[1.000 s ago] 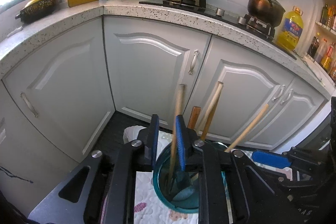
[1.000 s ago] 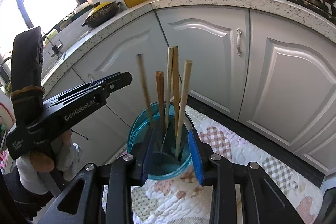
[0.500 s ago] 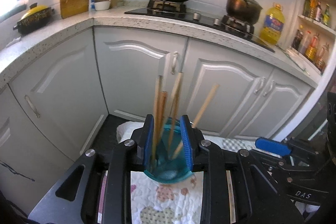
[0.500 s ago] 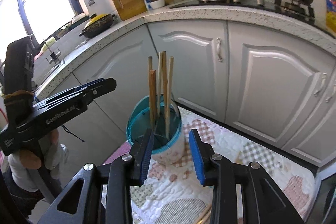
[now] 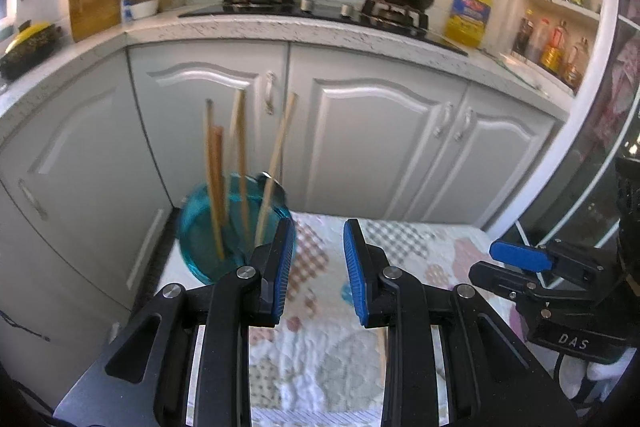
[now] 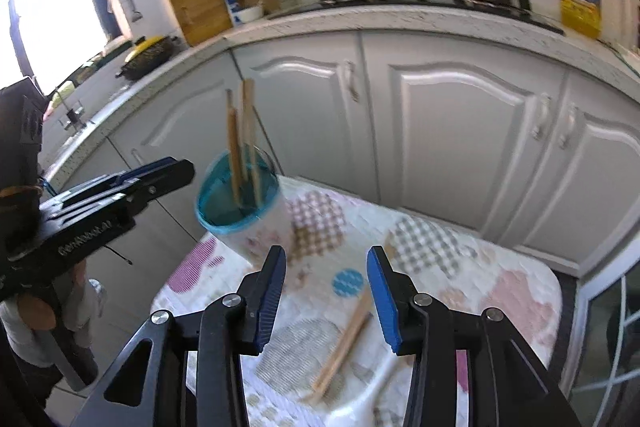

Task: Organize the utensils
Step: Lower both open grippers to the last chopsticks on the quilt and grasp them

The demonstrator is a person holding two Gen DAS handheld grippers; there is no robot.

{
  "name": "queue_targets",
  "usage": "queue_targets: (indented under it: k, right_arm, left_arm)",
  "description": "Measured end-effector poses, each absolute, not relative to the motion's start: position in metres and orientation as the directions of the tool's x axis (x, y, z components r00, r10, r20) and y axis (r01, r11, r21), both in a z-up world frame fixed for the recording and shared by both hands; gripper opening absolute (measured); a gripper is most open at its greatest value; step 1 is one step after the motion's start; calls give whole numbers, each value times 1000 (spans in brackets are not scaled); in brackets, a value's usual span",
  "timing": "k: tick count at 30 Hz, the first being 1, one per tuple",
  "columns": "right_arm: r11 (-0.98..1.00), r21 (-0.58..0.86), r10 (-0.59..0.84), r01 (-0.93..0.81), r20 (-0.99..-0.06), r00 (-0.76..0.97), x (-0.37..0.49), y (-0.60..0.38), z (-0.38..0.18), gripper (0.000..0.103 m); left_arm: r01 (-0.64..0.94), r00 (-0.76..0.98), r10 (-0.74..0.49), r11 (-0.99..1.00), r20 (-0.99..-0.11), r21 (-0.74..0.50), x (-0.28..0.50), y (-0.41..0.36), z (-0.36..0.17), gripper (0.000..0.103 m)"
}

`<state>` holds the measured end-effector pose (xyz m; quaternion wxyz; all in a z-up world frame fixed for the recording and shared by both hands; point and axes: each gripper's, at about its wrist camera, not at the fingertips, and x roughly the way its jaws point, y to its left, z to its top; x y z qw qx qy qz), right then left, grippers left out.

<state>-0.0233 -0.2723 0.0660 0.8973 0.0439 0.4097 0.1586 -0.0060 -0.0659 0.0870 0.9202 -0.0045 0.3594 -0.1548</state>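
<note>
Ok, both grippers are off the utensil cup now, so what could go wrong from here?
The utensil cup stands near the corner of the quilted mat, so a nudge could tip it off. Its tall wooden handles could snag on a passing gripper. The loose chopsticks lie flat on soft fabric, so the right gripper may pinch cloth with them.

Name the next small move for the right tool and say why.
Probably lower the right tool onto the loose chopsticks on the quilted cloth. It is open and empty, they lie just below it, and the rest already stand in the blue-rimmed cup.
</note>
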Motion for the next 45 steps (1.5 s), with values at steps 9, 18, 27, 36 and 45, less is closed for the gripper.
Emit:
queue_targets:
  k: [9,18,27,36,45]
  right_arm:
    - [957,256,289,-135,-810,511,-30,-318,-2,59]
    - [951,289,308,-110,-869,388,20,-301,-68,49]
    - [972,174,214,-159,-934,287,58,-272,-109,40]
    - [981,178,194,-82,-936,292,26,-344,-99,40]
    - [936,348,312,48,-886,343,32,-387,-101,40]
  left_arm:
    - [310,589,-293,943,-753,-124,-9,-88,35,25]
    - [311,503,-279,941,-818,-130,-1,-99,-5,25]
    - [307,462,-267,943,-846,-129,9,-94,-24,25]
    - [357,384,-304,920,-872,-163,32,-135,-52,25]
    - [350,345,-258,928,-903,-132,81,-177,-79,25]
